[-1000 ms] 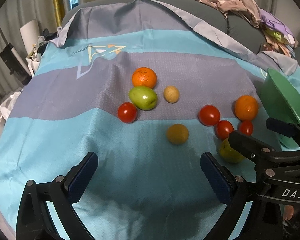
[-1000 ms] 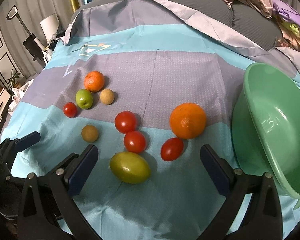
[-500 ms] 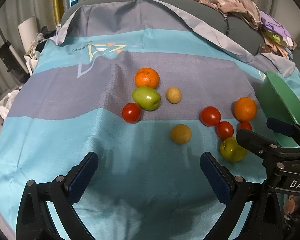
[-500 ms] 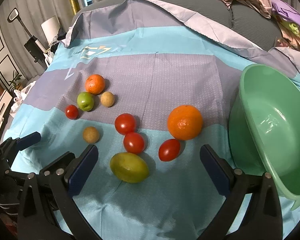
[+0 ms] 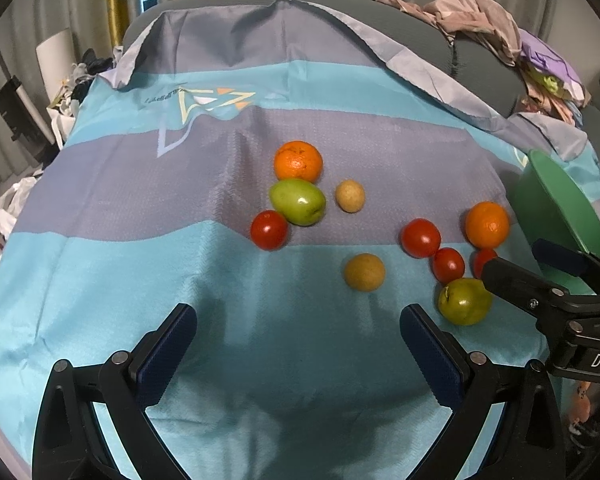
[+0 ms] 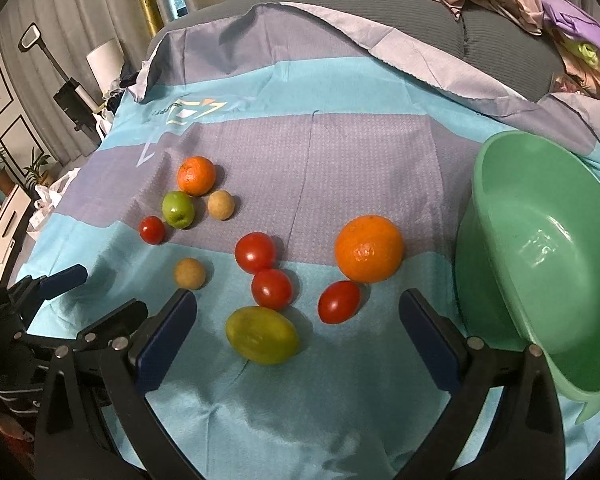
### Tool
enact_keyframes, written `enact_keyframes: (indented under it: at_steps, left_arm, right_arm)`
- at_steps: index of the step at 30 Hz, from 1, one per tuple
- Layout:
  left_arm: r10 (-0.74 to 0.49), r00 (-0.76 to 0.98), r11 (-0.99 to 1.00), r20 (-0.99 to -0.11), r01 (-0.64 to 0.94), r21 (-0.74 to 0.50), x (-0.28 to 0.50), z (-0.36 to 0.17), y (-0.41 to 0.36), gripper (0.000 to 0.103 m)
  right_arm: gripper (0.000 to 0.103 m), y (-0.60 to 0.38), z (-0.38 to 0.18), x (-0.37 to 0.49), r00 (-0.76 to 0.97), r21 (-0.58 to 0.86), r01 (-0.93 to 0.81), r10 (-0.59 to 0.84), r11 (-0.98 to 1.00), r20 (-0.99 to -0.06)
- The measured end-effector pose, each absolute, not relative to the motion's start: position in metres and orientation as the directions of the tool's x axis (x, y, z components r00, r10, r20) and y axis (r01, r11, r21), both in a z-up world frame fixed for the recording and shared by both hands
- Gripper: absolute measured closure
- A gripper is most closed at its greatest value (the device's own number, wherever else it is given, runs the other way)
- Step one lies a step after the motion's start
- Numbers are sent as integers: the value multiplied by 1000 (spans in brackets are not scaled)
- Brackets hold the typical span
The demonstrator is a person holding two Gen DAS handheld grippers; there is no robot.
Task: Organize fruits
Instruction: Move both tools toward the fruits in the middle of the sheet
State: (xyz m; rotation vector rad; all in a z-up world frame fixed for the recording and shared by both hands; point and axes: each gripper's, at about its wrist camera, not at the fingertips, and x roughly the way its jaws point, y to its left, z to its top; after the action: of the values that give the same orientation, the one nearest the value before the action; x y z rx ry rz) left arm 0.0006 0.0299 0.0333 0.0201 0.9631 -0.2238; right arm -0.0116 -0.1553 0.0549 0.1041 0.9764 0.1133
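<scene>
green basin holding no fruit, both tongs released

Easing the right gripper back toward the right edge of the left wrist view, sliding its near finger off the yellow-green fruit and uncovering nearly all of it. Swinging a touch toward the green basin — bringing its rim further left in the right wrist view and showing more of the bowl. Pulling away a little too — dropping the large orange and the small tomato slightly lower and leftward in that view.
</scene>
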Motion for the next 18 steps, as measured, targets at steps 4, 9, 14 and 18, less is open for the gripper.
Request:
enact_keyframes:
  at_steps: [4,9,14,18]
  left_arm:
    - [-178,551,975,-815,208,-72,0,34,29,1]
    - [-179,557,976,-811,203,-77,1,37,34,1]
    - [-186,555,975,-811,206,-83,0,38,34,1]
    - [-195,554,973,-810,212,-89,0,39,34,1]
  right_arm:
    - [1,-156,55,-12,555,143,-48,145,989,-819]
    - [1,-157,57,-13,557,152,-52,155,987,-816]
    - [2,-157,57,-13,552,164,-60,169,985,-816]
    - [3,-157,57,-13,550,167,-59,172,984,-817]
